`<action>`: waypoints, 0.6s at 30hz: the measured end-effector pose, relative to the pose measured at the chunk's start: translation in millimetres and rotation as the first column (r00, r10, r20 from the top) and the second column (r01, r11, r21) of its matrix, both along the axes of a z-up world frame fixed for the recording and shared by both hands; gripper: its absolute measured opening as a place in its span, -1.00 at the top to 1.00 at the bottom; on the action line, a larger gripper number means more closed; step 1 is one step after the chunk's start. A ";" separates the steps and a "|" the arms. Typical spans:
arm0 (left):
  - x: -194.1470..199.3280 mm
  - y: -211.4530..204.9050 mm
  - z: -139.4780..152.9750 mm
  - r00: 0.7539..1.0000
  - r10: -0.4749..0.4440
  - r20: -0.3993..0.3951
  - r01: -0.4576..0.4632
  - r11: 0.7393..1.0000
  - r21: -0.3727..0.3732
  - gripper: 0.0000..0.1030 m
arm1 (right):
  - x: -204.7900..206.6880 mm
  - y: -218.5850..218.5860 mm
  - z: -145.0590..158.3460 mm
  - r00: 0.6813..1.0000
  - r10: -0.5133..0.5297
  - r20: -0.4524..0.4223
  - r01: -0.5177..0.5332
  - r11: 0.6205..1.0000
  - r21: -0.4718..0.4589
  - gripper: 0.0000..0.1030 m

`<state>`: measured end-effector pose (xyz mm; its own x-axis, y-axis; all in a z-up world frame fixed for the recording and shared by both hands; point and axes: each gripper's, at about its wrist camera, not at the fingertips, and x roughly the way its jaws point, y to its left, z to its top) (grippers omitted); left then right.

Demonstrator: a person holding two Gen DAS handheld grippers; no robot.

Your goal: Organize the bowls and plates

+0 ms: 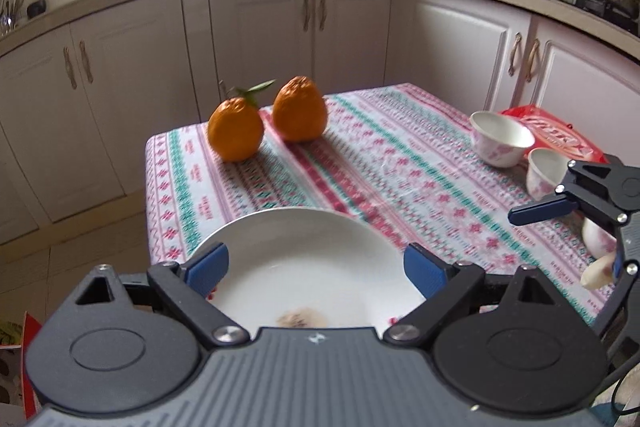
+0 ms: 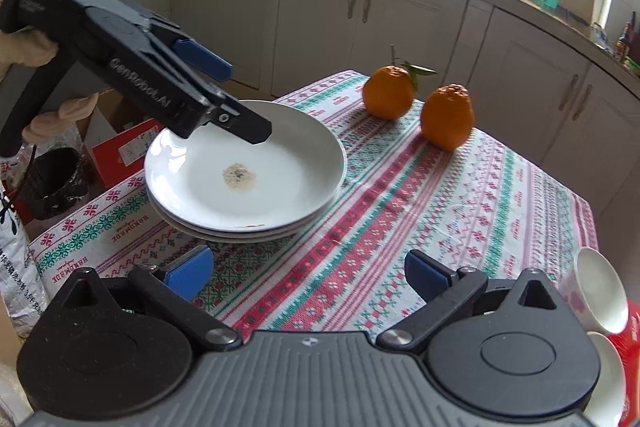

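Observation:
A stack of white plates (image 2: 256,183) sits at the near left corner of the patterned table (image 2: 420,211); the top plate (image 1: 296,263) has a brown stain in its middle. My left gripper (image 1: 316,267) is open and empty, hovering just above the top plate; it also shows in the right wrist view (image 2: 244,103). My right gripper (image 2: 308,275) is open and empty above the tablecloth, right of the plates. Two small floral bowls (image 1: 500,139) (image 1: 544,173) stand at the table's right side, and show at the right wrist view's edge (image 2: 600,291).
Two oranges (image 1: 236,131) (image 1: 300,109) sit at the far side of the table. A red packet (image 1: 560,135) lies behind the bowls. Kitchen cabinets (image 1: 260,35) ring the table. Boxes and a dark bin (image 2: 52,183) stand on the floor to the left.

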<state>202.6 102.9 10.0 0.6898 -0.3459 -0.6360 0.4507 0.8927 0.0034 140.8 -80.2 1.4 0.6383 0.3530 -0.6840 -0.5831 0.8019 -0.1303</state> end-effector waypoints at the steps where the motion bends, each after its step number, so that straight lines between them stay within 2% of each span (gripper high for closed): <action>1: -4.9 -4.3 0.6 1.000 -0.003 0.009 0.003 1.000 -0.011 -0.83 | -2.9 -4.6 2.1 1.000 -0.012 0.005 0.012 1.000 0.002 -1.00; 5: -23.6 -22.8 -0.1 0.999 -0.001 0.044 0.003 1.000 -0.031 -0.97 | -15.9 -26.6 9.2 0.998 -0.063 0.029 0.062 0.998 0.013 -1.00; 10: -49.4 -48.8 -4.8 0.992 0.002 0.124 0.000 1.000 -0.013 -0.98 | -35.9 -63.4 16.0 0.985 -0.162 0.066 0.160 0.987 0.028 -1.00; 18: -88.4 -96.7 -23.0 0.992 -0.020 0.128 0.027 0.998 -0.055 -0.99 | -63.5 -127.9 17.6 0.943 -0.324 0.079 0.318 0.944 0.085 -1.00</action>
<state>114.2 6.2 -13.1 0.7549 -0.3961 -0.5226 0.4709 0.8821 0.0116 77.2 -208.1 19.0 0.7841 0.1641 -0.5985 -0.2815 0.9535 -0.1073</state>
